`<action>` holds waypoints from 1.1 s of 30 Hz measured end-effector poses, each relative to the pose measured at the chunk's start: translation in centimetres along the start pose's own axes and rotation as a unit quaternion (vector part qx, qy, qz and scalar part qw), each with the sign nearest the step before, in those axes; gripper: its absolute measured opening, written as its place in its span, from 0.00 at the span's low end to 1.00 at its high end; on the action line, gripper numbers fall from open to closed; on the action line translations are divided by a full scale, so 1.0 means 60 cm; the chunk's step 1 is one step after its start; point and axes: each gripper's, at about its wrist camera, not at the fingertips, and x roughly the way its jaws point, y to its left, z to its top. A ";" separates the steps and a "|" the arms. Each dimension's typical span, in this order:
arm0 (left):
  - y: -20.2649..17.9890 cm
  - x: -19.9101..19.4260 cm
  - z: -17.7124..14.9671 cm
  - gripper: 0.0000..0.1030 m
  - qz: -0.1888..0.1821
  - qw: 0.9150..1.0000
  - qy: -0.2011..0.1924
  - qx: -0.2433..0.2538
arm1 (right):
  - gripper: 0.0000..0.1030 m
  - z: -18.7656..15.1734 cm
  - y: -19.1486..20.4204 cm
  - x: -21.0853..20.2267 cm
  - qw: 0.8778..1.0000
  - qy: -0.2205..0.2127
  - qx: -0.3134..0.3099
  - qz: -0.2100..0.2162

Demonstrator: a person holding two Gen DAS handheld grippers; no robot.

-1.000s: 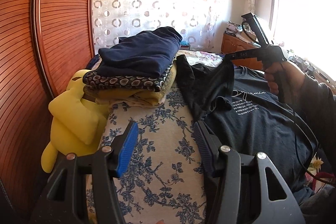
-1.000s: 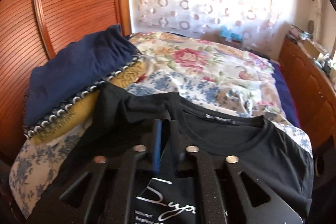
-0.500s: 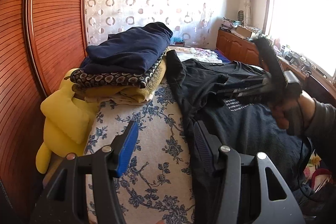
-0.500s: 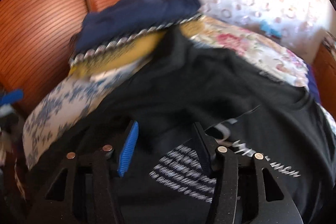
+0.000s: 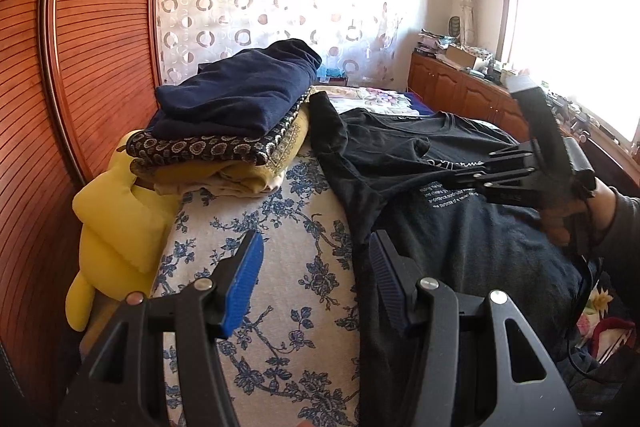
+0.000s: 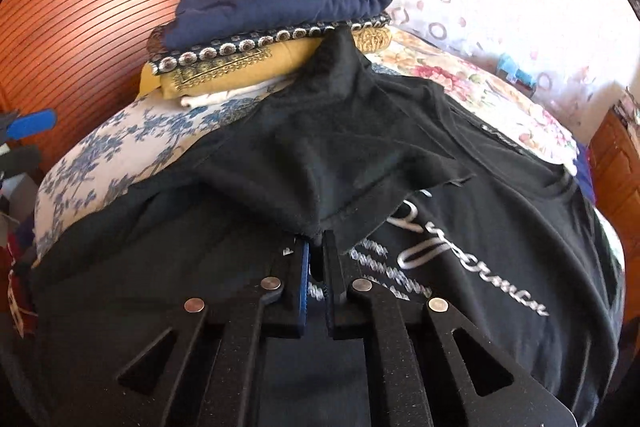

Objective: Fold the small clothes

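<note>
A black T-shirt (image 5: 472, 227) with white print lies face up on the flowered bed; it also shows in the right wrist view (image 6: 500, 211). Its left sleeve (image 6: 332, 155) is folded in over the chest. My right gripper (image 6: 315, 247) is shut on the edge of that sleeve, low over the shirt; it shows from the side in the left wrist view (image 5: 496, 169). My left gripper (image 5: 316, 259) is open and empty, hovering over the bedspread by the shirt's left side edge, its right finger (image 5: 390, 279) above the black cloth.
A stack of folded clothes (image 5: 236, 123), navy on top, sits at the far left of the bed (image 5: 256, 227); it also shows in the right wrist view (image 6: 276, 27). A yellow plush toy (image 5: 116, 227) lies against the wooden wardrobe (image 5: 80, 67). A wooden cabinet (image 5: 460, 91) stands under the window.
My right gripper came down from a raised position, opened over the shirt, then shut on the folded sleeve's edge. The left gripper stayed open and barely moved.
</note>
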 end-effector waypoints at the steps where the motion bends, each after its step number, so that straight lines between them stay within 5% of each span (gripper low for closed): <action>1: 0.000 0.002 0.001 0.53 -0.001 1.000 0.001 0.001 | 0.03 -0.003 0.000 -0.006 1.000 0.000 0.001 -0.004; 3: -0.005 0.006 0.003 0.53 -0.002 1.000 0.004 0.006 | 0.05 -0.014 -0.006 -0.019 1.000 -0.007 0.014 -0.009; 6: -0.013 0.010 0.008 0.53 -0.004 1.000 0.004 0.013 | 0.45 -0.025 -0.013 -0.037 0.999 -0.015 0.027 -0.016; 13: -0.044 0.045 0.030 0.53 -0.018 0.999 0.008 0.028 | 0.54 -0.059 -0.044 -0.081 0.997 -0.037 0.066 -0.035; 23: -0.112 0.126 0.060 0.53 -0.038 0.996 0.041 0.064 | 0.56 -0.130 -0.130 -0.089 0.989 -0.008 0.107 -0.105; 33: -0.172 0.198 0.069 0.53 -0.050 0.991 0.086 0.088 | 0.65 -0.168 -0.162 -0.092 0.982 0.015 0.142 -0.124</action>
